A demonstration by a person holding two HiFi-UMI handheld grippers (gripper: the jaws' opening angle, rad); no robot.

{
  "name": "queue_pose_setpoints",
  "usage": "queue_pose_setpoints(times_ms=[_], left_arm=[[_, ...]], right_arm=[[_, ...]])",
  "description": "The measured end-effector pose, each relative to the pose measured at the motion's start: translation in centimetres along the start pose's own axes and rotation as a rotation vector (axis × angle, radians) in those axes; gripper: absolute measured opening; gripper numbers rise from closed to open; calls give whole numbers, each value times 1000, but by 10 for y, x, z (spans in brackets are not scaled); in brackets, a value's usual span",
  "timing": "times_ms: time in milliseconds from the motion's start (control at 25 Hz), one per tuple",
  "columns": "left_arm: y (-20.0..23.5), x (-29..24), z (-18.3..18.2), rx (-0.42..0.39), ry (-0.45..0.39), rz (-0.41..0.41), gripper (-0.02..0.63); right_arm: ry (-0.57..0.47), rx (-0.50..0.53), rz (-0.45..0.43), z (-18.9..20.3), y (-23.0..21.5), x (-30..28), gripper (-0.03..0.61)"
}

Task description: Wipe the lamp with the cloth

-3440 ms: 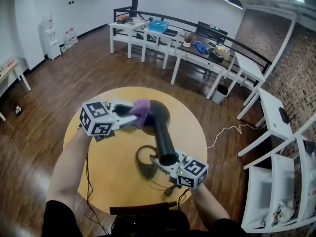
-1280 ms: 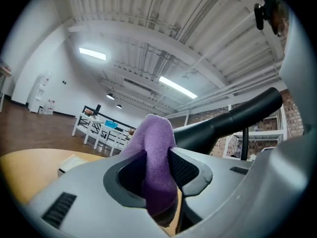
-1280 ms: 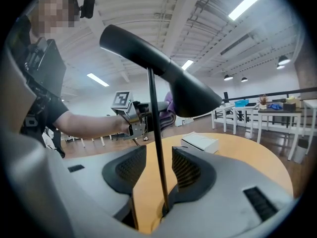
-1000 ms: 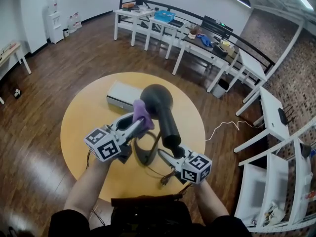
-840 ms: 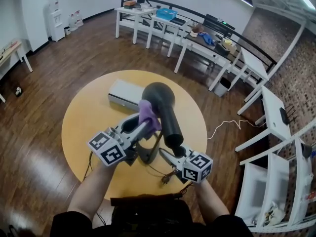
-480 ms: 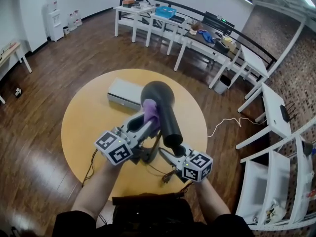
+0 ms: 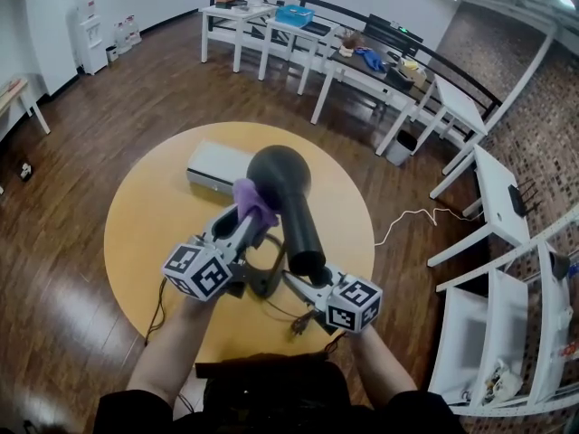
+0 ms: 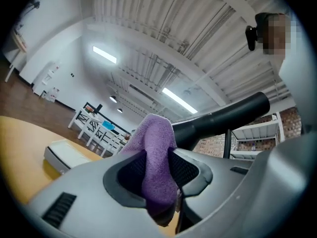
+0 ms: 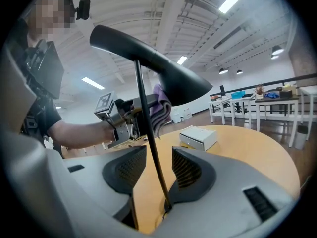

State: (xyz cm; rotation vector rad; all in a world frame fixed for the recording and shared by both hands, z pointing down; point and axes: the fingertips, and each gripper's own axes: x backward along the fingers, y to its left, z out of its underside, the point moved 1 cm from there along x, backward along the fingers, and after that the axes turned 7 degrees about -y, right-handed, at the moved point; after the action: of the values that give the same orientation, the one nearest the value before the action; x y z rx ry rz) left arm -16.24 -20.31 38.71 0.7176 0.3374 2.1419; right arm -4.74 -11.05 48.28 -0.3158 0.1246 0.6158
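The black lamp [image 7: 294, 211] stands on the round wooden table [image 7: 145, 215], with its long cone shade tilted over a thin stem [image 9: 143, 113]. My left gripper [image 7: 249, 213] is shut on the purple cloth [image 7: 253, 202], which rests against the left side of the shade's wide end. In the left gripper view the cloth [image 8: 156, 152] fills the gap between the jaws, with the shade [image 8: 223, 118] just behind it. My right gripper [image 7: 294, 280] is low by the lamp's foot. Its jaws [image 9: 158, 170] stand open, and the stem runs between them.
A flat white box [image 7: 214, 164] lies on the table beyond the lamp. A black cable [image 7: 298, 319] trails off the table's near edge. White tables [image 7: 362, 80] with clutter stand further back on the wooden floor.
The left gripper pushed the cloth in along the shade's left side, then drew it back toward the shade's left edge. The right gripper has stayed put at the stem.
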Motion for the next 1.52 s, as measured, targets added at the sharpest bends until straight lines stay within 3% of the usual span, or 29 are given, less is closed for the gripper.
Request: queue_pose_setpoints(times_ms=[160,280,320,400,480,560,680,880,1080,1280,1520], left_arm=[[14,-1,5,-1,21,-34,124],[12,-3,-4,-80,37,5,124],[5,-5,-12,-119,46,69,124],[-18,-10,-30,-201,106,289,124],[-47,-15,-50,-282,232,536,124],[-73,-22,-71,-353,366,712,124],[-110,-31,-102,-410,455,863,124],[-164,-27,-111,-468,450,1048,124],[-178,-24,-100,-531,355,1077,124],[-190,-21,-129,-430,162,1068,124],[-196,-17,-124,-430,108,1072,124]], right_arm=[[-3,-6,4,-1,-6,-1,150],[-6,-9,-4,-1,-7,-1,150],[-6,-9,-8,-1,-7,-1,150],[-8,-13,-14,-2,-8,-1,150],[-14,-20,-15,-2,-9,-2,150],[-22,-25,-14,-1,-12,-2,150],[-27,-31,-11,4,-16,-2,150],[-27,-37,1,5,-24,-3,150],[-28,-24,18,1,-32,-2,150],[-20,-21,18,6,-25,-9,150],[-2,-11,24,12,-19,-14,150]])
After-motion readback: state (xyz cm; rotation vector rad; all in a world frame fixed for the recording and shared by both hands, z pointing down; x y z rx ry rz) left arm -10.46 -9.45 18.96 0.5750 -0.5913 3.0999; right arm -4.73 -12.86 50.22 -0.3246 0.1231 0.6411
